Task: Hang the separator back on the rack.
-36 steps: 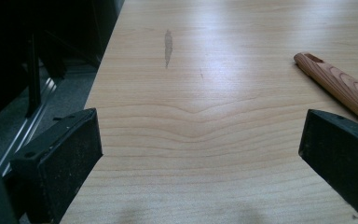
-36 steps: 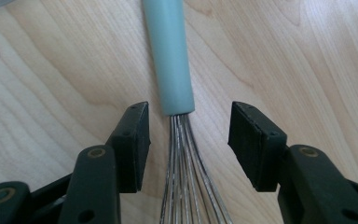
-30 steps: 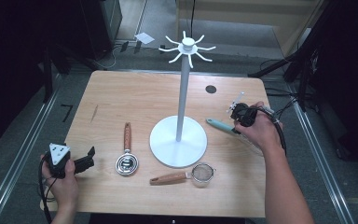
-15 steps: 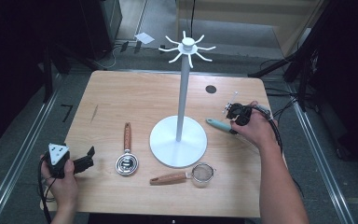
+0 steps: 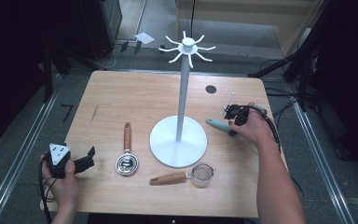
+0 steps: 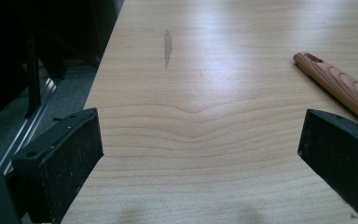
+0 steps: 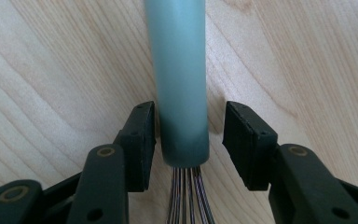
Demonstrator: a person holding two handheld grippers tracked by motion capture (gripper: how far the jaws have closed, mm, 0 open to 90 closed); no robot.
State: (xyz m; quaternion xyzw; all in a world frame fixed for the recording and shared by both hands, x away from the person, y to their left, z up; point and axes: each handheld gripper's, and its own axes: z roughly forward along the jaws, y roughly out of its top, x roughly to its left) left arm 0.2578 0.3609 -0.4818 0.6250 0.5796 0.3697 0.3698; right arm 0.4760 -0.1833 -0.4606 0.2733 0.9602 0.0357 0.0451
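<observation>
A whisk with a teal handle (image 5: 218,124) lies flat on the wooden table (image 5: 135,98), right of the white stand. My right gripper (image 5: 232,129) points down over it. In the right gripper view the handle (image 7: 179,70) runs up between the two jaws of that gripper (image 7: 189,126), and the thin wires (image 7: 186,196) come out of its near end. The jaws have just been closing around the handle; the left pad is almost on it and the right pad stands a little off. My left gripper (image 5: 89,158) rests open at the table's front left corner, holding nothing (image 6: 200,140).
A tall white stand (image 5: 178,142) with hook arms on top rises from the table's middle. In front of it lie a wooden-handled metal scoop (image 5: 127,154), whose handle (image 6: 340,88) nears the left jaws, and a small wooden-handled strainer (image 5: 200,172). A dark round hole (image 5: 210,88) is at the back right.
My right hand has sunk a little towards the table and onto the whisk handle. The left hand has stayed where it was.
</observation>
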